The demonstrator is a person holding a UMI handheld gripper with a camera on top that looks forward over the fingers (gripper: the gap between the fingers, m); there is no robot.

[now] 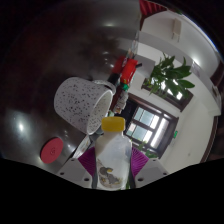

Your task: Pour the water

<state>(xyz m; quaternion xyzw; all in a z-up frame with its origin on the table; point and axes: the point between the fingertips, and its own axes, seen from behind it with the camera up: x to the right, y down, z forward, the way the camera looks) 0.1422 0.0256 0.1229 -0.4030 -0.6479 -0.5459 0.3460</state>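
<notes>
Purple pads showed on either side of the clear bottle (113, 160) in your gripper view, and your gripper (114, 168) had both fingers pressed against its body, the yellow cap (114, 124) pointing away from the camera. Just beyond the cap, touching or nearly so, the speckled white cup (80, 102) stood tilted with its open mouth toward the bottle. A red round object (51, 149) lay on the grey surface (30, 110) beside the fingers, and a green plant (170, 75) stood well beyond near a window (150, 122).

Tongs (113, 165) tilted sideways, purple pads (88, 160) pressed on either side of a bottle (113, 158).
</notes>
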